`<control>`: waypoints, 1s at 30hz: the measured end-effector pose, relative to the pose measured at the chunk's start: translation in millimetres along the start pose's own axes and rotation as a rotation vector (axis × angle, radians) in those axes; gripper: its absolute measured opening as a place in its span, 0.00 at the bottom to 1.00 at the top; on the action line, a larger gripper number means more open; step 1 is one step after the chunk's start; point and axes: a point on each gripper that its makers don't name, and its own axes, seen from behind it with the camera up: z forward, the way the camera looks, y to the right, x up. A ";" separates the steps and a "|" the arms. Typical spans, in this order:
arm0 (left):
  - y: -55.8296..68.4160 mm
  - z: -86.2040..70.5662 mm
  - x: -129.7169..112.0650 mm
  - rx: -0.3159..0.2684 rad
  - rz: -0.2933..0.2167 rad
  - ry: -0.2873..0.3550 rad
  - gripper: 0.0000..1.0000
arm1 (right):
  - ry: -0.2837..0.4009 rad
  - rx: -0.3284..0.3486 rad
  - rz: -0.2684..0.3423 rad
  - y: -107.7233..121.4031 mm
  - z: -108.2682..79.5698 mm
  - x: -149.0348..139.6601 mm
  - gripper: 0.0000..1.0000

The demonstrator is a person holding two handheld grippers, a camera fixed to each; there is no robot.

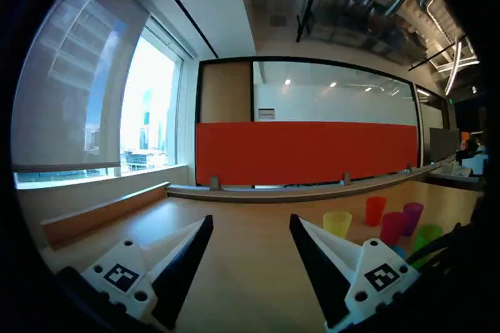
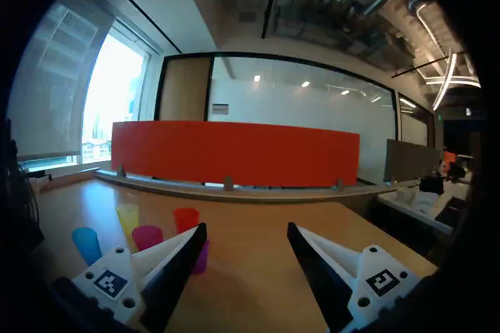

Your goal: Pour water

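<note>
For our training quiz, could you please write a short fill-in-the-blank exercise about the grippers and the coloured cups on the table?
1. The left gripper and the right gripper both stand ___, holding nothing.
2. In the left gripper view, the cups stand on the table toward the ___ side of the picture.
3. In the right gripper view, the leftmost cup is ___.
Missing words: open; right; blue.

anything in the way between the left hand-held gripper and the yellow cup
Nothing visible does. The yellow cup is the leftmost cup, ahead and right of the open left hand-held gripper, with bare desk between them; the other cups sit farther right.
</note>
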 end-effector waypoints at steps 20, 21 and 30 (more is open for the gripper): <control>8.8 17.2 -13.5 -0.008 -0.008 0.015 0.90 | -0.008 -0.005 -0.025 -21.5 -0.1 13.8 1.00; 8.9 18.1 -14.4 -0.007 -0.009 0.015 0.90 | -0.008 -0.007 -0.023 -20.5 0.0 14.1 1.00; 14.5 23.8 -25.8 -0.016 -0.005 0.008 0.90 | -0.008 -0.019 -0.017 -15.1 -0.1 12.7 1.00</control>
